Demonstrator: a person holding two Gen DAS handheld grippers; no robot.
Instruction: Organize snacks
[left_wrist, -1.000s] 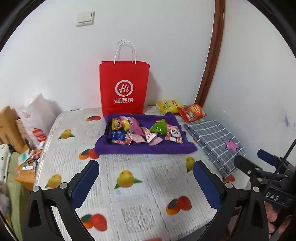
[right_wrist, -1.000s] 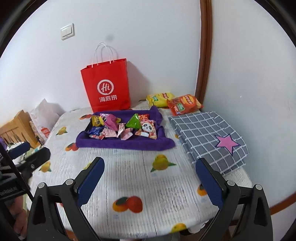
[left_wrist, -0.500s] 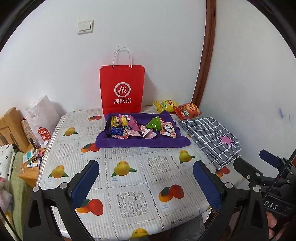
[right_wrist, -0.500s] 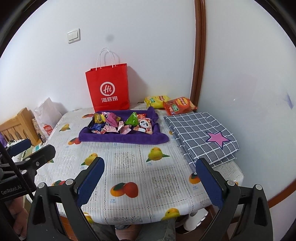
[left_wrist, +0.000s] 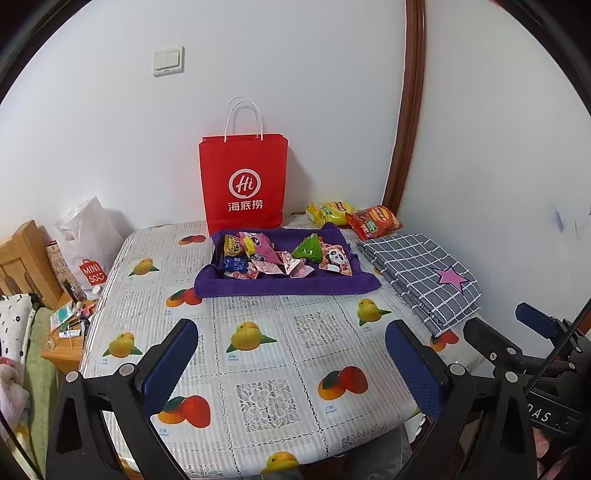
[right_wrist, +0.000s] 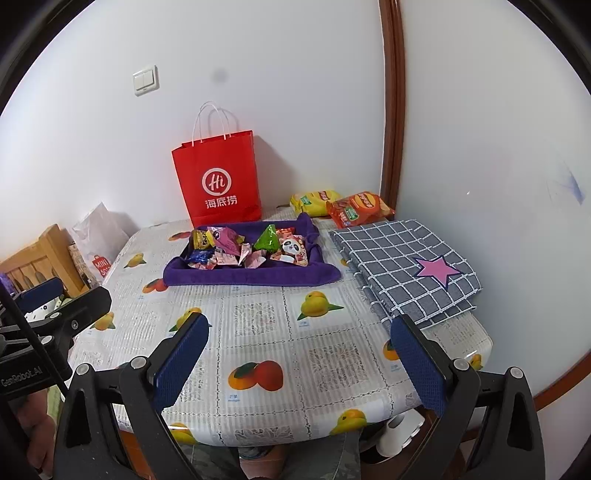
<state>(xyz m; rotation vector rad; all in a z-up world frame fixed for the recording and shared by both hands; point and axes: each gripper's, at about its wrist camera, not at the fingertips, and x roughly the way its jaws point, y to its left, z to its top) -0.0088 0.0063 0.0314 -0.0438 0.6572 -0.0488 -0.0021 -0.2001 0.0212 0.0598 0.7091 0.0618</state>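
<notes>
Small snacks (left_wrist: 284, 254) lie heaped in the purple tray (left_wrist: 288, 286), two chip bags (left_wrist: 352, 218) sit behind it beside the red bag (left_wrist: 243, 184), and both grippers, left (left_wrist: 291, 365) and right (right_wrist: 299, 363), hang agape and empty before it, fitting sorting ahead or finished.

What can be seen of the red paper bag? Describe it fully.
The red paper bag stands upright at the table's far edge against the white wall, directly behind the purple cloth. It looks like stiff paper with twin white cord handles, a white circled "Hi" logo and Chinese characters beneath. Its contents cannot be seen.
</notes>
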